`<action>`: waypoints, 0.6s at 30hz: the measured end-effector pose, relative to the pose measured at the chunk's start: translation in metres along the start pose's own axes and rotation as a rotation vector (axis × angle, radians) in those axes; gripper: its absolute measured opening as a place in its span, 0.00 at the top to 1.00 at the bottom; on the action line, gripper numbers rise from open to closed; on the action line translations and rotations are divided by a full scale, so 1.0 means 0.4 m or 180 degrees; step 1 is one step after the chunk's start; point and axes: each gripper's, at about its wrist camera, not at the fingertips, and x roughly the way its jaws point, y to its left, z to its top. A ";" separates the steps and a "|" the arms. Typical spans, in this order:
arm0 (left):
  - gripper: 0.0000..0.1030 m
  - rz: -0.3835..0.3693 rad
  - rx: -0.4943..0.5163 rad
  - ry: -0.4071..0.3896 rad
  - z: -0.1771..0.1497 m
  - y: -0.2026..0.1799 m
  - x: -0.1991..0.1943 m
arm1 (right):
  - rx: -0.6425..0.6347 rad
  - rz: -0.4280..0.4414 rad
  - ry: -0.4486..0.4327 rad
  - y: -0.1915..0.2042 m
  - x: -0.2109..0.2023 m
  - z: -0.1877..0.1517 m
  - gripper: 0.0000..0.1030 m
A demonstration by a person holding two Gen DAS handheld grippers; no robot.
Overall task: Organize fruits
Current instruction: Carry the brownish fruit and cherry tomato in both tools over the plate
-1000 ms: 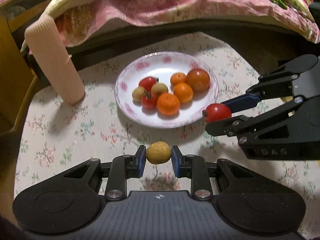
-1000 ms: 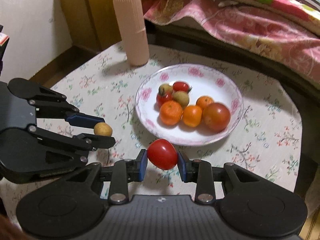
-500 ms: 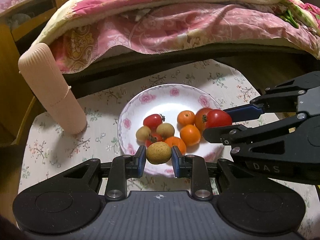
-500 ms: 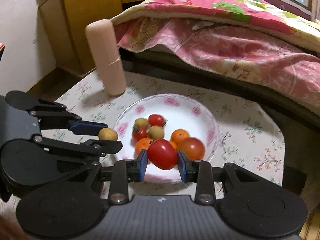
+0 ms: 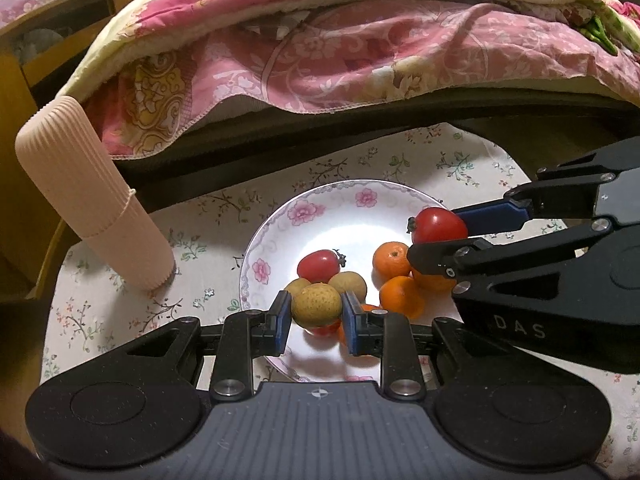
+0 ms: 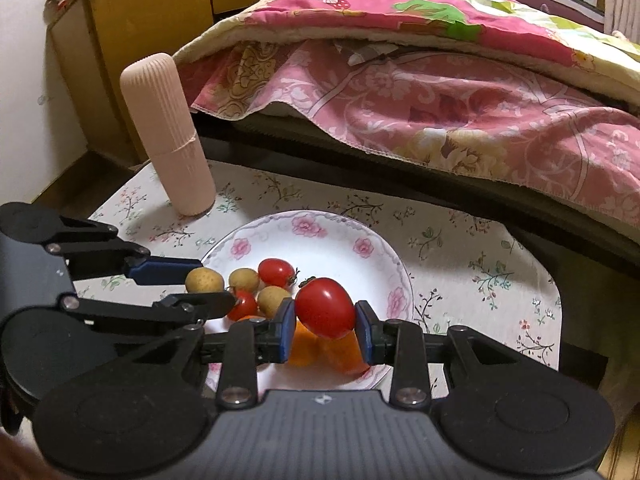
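Observation:
A white floral plate (image 5: 352, 208) (image 6: 320, 240) on the flowered tablecloth holds red tomatoes, small tan fruits and oranges. My left gripper (image 5: 316, 314) is shut on a small tan round fruit (image 5: 316, 306) and holds it above the plate's near left part; it also shows in the right wrist view (image 6: 204, 280). My right gripper (image 6: 325, 330) is shut on a red tomato (image 6: 325, 307), held above the plate's right side over the oranges (image 5: 394, 258); the tomato also shows in the left wrist view (image 5: 438, 226).
A tall ribbed pink cylinder (image 5: 88, 200) (image 6: 168, 136) stands on the table left of the plate. A bed with a pink floral quilt (image 5: 360, 52) runs along the table's far edge. A wooden cabinet (image 6: 132, 20) stands at the back left.
Both grippers have moved forward with their fruits, from beside the plate's near edge to above the plate. Both stayed shut.

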 end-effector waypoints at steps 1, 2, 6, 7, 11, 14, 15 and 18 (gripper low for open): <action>0.68 0.0007 0.0004 0.0002 0.000 0.000 0.002 | -0.0006 -0.0004 0.0002 0.000 0.003 0.001 0.68; 0.68 0.0005 -0.0001 0.0008 0.001 0.000 0.004 | -0.0004 -0.0005 0.0003 -0.001 0.006 0.003 0.68; 0.68 0.0009 -0.0011 0.0004 0.006 0.001 0.010 | 0.0007 -0.0012 -0.0001 -0.004 0.012 0.008 0.68; 0.68 0.0010 -0.0012 0.0003 0.006 0.001 0.011 | 0.0008 -0.0015 -0.0002 -0.004 0.013 0.009 0.68; 0.68 0.0009 -0.0015 0.0001 0.008 0.001 0.015 | 0.0022 -0.0026 -0.0012 -0.008 0.017 0.012 0.68; 0.68 0.0005 -0.0014 0.0002 0.009 0.001 0.018 | 0.0044 -0.0024 -0.0005 -0.012 0.021 0.013 0.68; 0.68 0.0007 -0.0011 0.0003 0.008 0.002 0.018 | 0.0050 -0.0024 -0.0005 -0.013 0.023 0.013 0.68; 0.68 0.0006 -0.0017 0.0009 0.012 0.005 0.025 | 0.0060 -0.0026 0.0001 -0.017 0.029 0.016 0.68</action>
